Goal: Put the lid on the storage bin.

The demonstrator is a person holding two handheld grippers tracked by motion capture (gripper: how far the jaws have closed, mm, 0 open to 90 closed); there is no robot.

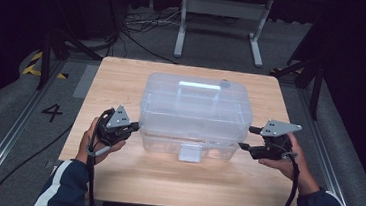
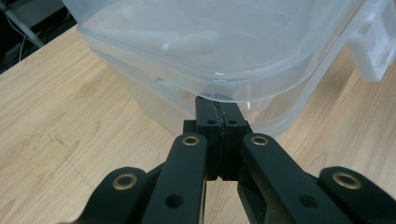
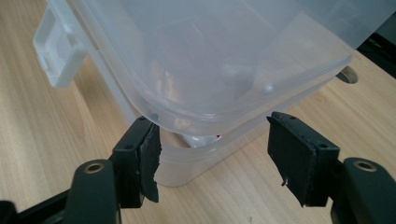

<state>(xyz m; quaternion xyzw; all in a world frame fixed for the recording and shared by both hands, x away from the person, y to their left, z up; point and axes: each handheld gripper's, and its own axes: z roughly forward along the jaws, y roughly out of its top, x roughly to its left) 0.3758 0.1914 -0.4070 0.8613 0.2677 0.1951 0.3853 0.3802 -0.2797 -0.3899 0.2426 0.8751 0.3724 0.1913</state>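
A clear plastic storage box with a lid, a top handle and a white front latch stands in the middle of the wooden table. My left gripper is at the box's left end. Its jaws are pressed together with nothing between them, tips tucked just under the lid's rim. At the right end my right gripper stands open. In the right gripper view its jaws straddle the box's corner below the lid's rim, and the pads do not press on it.
Bare wood lies in front of the box toward the near table edge. Behind the table stands a white metal stand with cables on the grey floor. A floor mark "4" lies to the left.
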